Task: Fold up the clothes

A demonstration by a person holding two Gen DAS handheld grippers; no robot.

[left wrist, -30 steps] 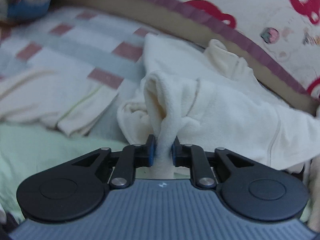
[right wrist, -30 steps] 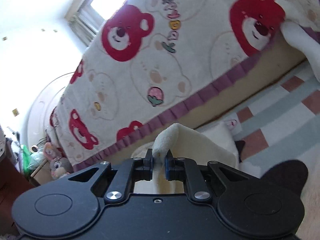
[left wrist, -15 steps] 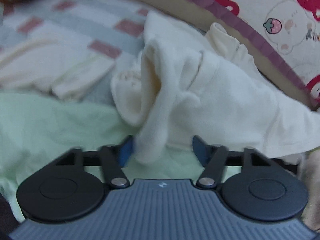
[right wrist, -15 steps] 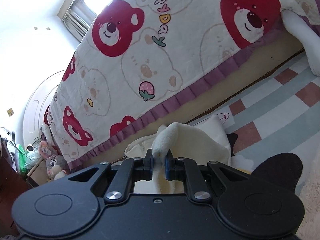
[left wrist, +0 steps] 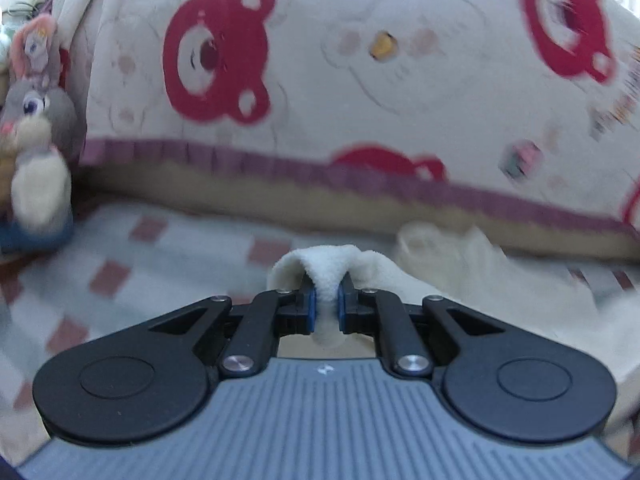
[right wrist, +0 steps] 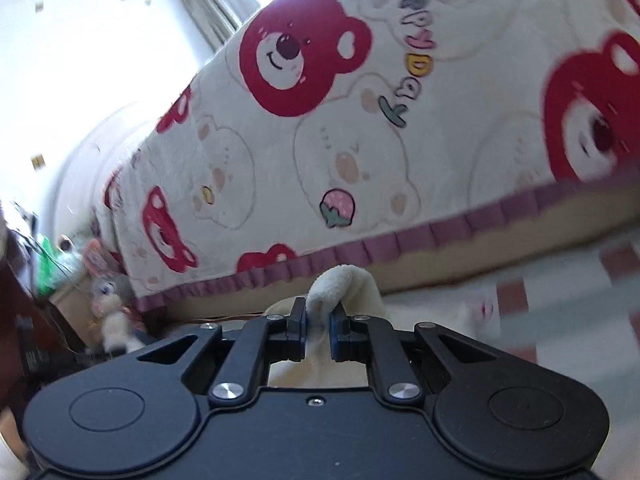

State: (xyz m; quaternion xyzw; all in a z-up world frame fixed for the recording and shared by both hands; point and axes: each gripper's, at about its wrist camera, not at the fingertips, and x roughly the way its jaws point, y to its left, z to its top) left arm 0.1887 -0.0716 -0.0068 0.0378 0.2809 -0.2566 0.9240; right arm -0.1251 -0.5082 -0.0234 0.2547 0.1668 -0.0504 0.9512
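Left gripper (left wrist: 325, 307): found pinching the cream garment (left wrist: 432, 276); half a second earlier it was spread.
Right gripper (right wrist: 318, 330): kept clamped on a fold (right wrist: 340, 284).
Garment: lifted near the bedspread (left wrist: 360, 80); regrip judged complete.

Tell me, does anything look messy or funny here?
Nothing looks broken or spilled. The cream garment is bunched up, not flat yet, with a fold pinched in the left claw and another in the right claw. A plush bunny sits by the bed cover.
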